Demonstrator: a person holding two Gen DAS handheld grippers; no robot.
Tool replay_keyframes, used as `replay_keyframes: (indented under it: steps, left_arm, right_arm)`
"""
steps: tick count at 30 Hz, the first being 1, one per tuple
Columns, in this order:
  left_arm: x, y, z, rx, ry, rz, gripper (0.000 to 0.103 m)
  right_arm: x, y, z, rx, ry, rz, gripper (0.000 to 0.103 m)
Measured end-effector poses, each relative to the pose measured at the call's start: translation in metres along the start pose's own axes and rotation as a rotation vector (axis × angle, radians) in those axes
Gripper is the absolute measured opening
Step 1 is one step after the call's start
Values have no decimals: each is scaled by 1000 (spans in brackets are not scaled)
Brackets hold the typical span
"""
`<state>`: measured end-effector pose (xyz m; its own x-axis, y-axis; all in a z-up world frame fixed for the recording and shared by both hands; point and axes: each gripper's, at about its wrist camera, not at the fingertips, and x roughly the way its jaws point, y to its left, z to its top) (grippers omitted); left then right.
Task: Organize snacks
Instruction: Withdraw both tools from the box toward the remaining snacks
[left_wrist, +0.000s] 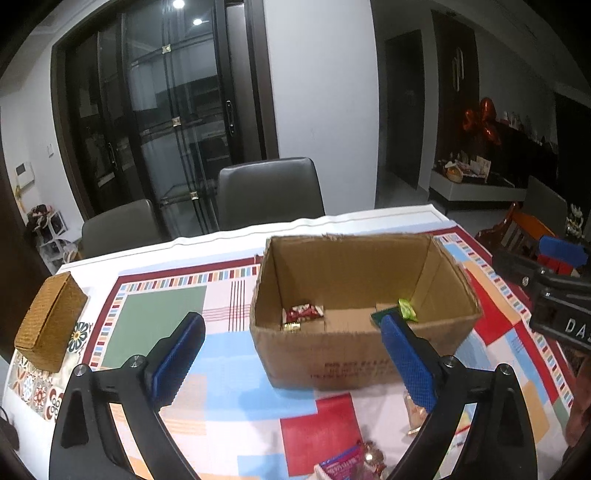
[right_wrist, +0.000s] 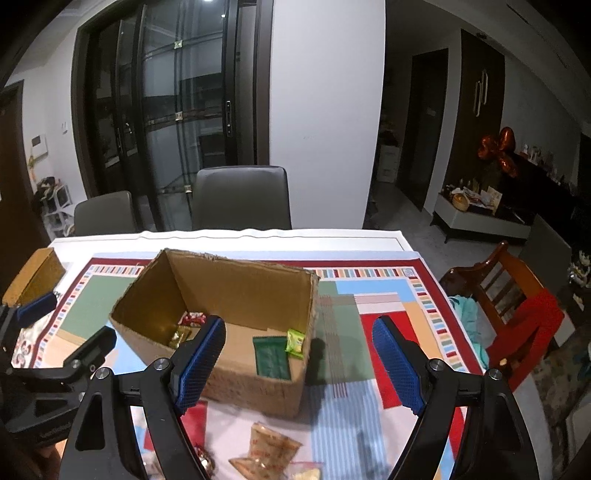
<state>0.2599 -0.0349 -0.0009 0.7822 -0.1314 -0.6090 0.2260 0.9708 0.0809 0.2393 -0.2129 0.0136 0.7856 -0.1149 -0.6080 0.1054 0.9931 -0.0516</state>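
The open cardboard box (right_wrist: 236, 332) sits mid-table on the patchwork tablecloth (right_wrist: 369, 295), mouth up, long axis running left to right; inside lie a dark green packet (right_wrist: 271, 356), a lime sachet (right_wrist: 295, 343) and red sweets (left_wrist: 303, 314). Left gripper (left_wrist: 291, 360) and right gripper (right_wrist: 299, 363) both hover with jaws apart, empty, near the box's front wall.

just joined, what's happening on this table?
A person is sorting snacks into an open cardboard box with a gripper in each hand. Both the left gripper and the right gripper are open and empty, held on the near side of the box. Inside lie a red packet, a gold one, a dark green one and a light green one. More snack packets wait on the tablecloth in front.
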Motion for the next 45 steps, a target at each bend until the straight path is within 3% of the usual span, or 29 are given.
replay_keyframes:
  steps: [15, 30, 45]
  left_arm:
    - [-25, -17, -35, 1, 21, -33, 97]
    - [-14, -41, -85, 17, 114, -57, 97]
    - [-10, -42, -115, 18, 168, -48, 97]
  right_arm:
    - [-13, -15, -36, 28, 52, 8, 83]
    - [-4, -27, -81, 22, 133, -18, 83]
    - [2, -19, -112, 2, 191, -3, 83]
